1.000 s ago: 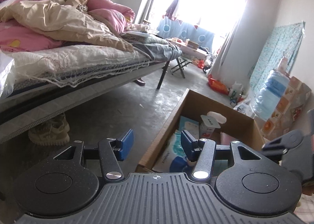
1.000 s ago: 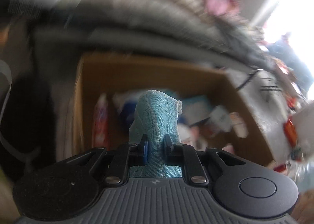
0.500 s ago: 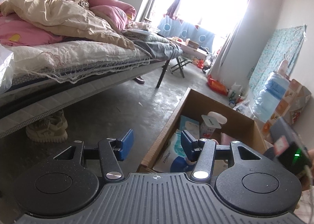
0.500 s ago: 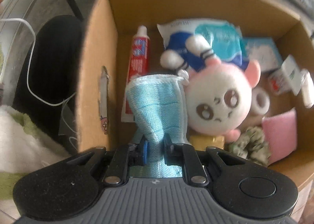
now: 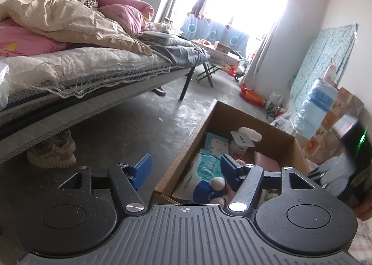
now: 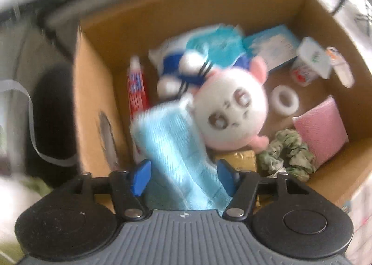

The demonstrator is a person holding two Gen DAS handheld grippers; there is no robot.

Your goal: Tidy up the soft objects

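Right tool (image 6: 183,178) spread wide, blue cloth (image 6: 176,148) between (view blurred), left tool (image 5: 186,171) released, cardboard box (image 6: 97,102)

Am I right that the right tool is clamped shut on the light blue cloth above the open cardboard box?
Not quite: the right tool is open, its blue pads apart on either side of the light blue cloth, as the right wrist view shows. It is indeed above the open cardboard box.
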